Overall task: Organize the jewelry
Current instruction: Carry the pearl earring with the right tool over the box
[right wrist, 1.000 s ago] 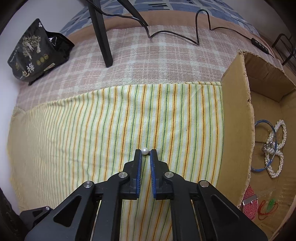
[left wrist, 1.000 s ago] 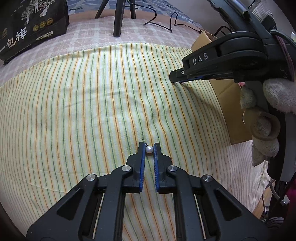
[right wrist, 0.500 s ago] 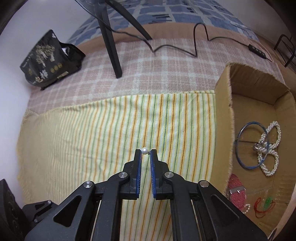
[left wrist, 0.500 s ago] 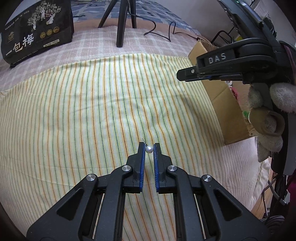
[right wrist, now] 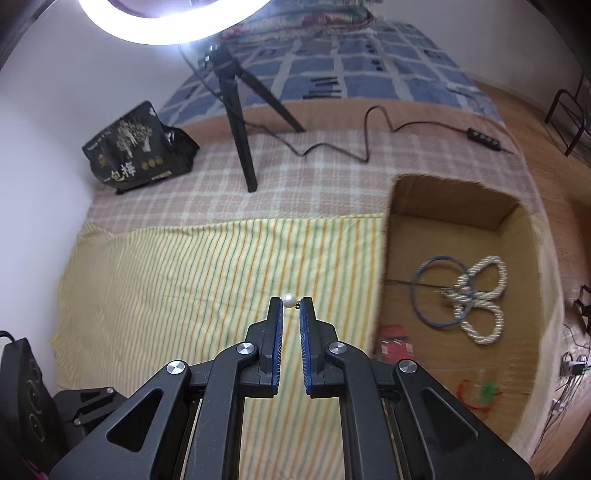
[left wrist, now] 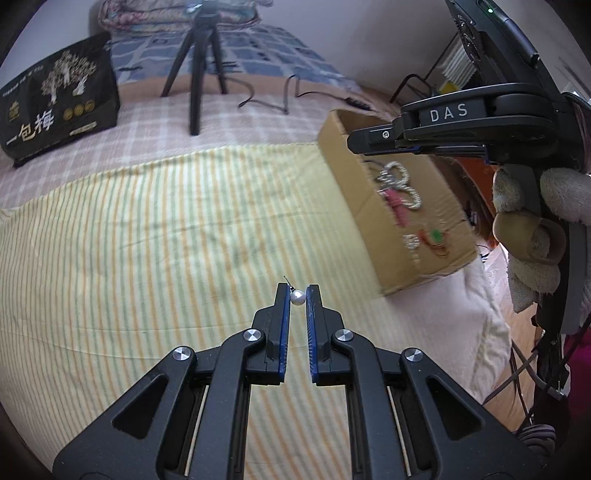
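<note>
A pearl earring (left wrist: 297, 297) sits pinched at the very tips of the left gripper (left wrist: 297, 295), and a second pearl earring (right wrist: 289, 300) is clamped the same way in the right gripper (right wrist: 290, 301), both carried in the air above the striped cloth (left wrist: 147, 229) on the bed. Over the last second both grippers have risen and swung toward the cardboard box (right wrist: 384, 266): the cloth has dropped away beneath them and the box, half out of frame a second ago, now lies open to both cameras. That suggests the pickup is done and the drop into the box comes next.

The right wrist view looks straight down into the box, showing a pearl necklace (right wrist: 480, 291) looped over a blue bangle (right wrist: 419, 291), a red piece (right wrist: 397, 343) and a red-and-green item (right wrist: 476, 393) on its floor; it also catches the ring light (right wrist: 162, 22) on its tripod (right wrist: 240, 122).

The left wrist view shows what the other cannot: the right gripper itself, seen side-on above the box in a gloved hand (left wrist: 532, 236). Its contents are blurred there. A black snack bag (left wrist: 59, 110) stands far off.
</note>
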Demonstrator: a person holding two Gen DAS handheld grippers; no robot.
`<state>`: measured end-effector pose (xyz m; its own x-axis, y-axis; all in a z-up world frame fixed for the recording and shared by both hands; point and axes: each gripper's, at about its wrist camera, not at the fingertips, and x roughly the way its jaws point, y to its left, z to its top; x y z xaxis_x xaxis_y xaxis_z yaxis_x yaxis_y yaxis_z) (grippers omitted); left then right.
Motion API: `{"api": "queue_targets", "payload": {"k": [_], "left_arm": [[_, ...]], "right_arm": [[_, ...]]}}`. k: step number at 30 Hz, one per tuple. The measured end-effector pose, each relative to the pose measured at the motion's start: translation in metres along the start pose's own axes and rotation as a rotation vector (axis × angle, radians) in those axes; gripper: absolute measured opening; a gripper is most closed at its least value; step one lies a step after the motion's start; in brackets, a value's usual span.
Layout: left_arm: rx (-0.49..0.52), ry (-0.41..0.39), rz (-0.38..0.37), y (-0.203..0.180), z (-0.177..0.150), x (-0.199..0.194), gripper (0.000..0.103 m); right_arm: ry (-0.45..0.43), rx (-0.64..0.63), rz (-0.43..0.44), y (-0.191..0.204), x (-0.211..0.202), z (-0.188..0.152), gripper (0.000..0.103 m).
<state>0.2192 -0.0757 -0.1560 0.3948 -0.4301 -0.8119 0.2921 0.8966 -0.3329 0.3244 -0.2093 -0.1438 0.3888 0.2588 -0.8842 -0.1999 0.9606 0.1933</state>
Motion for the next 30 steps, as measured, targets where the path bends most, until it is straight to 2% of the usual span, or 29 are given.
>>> {"api": "queue_targets", "payload": {"k": [13, 22, 30], "left_arm": [[0.066, -0.038, -0.086, -0.071, 0.006, 0.001, 0.007], [0.114, -0.061, -0.118, -0.113, 0.022, 0.011, 0.007], [0.176, -0.073, -0.095, -0.136, 0.030, 0.026, 0.007]], "right_arm": [[-0.054, 0.005, -0.044, -0.047, -0.044, -0.002, 0.007], [-0.066, 0.028, -0.059, -0.078, -0.044, 0.006, 0.007], [-0.052, 0.059, -0.071, -0.105, -0.030, 0.017, 0.007]]}}
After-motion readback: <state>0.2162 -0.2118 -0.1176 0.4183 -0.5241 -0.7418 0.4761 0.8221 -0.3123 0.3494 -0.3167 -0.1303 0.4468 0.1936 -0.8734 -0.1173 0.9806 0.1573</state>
